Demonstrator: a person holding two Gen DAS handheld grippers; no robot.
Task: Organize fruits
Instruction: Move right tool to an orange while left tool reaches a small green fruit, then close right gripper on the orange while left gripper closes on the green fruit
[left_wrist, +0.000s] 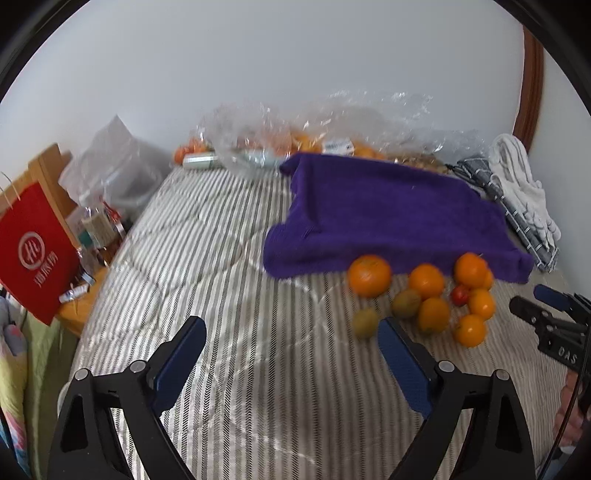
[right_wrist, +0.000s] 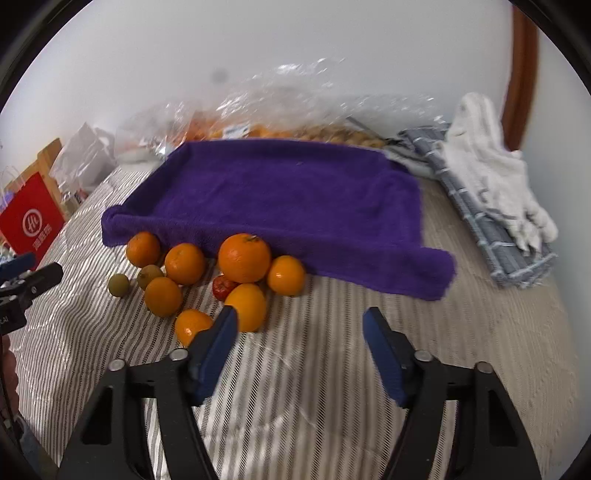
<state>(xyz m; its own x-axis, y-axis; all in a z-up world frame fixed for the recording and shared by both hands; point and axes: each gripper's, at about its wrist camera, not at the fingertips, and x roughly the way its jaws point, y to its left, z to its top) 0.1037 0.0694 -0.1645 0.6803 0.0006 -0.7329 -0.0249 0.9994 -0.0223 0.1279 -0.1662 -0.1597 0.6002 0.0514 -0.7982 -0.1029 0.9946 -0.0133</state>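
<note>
Bed (right_wrist: 332, 369): broad surface under a quilted cover, woven in fine grey-and-cream stripes with stitched curves.

Purple towel (right_wrist: 280, 199): thick, fuzzy terry, roughly rectangular, edges rolled; lies flat mid-bed.

Clear plastic bags (left_wrist: 332, 122): crinkled, glossy film against the wall behind the towel, more orange fruit inside.

Red paper bag (left_wrist: 33, 251): stiff, matte, white round logo; stands off the bed's left side.

Grey checked cloth (right_wrist: 476, 206) and white cloth (right_wrist: 491, 162): folded and rumpled, right of the towel.

Left hand-held gripper (left_wrist: 291, 325): black frame, blue ribbed pads; jaws wide apart, nothing between them but bedcover. The fruit lies ahead and to its right, a green fruit just beside its right pad.

Right hand-held gripper (right_wrist: 299, 317): same build; jaws parted, empty. The fruit lies ahead and to its left, the nearest two oranges just beside the left pad.

Oranges (right_wrist: 244, 257): round, dimpled skin, clustered touching along the towel's near edge.

Green fruits (right_wrist: 118, 284): two small, dull, round, at the cluster's left.

Red fruit (right_wrist: 221, 288): smallest, glossy, wedged among the oranges.
</note>
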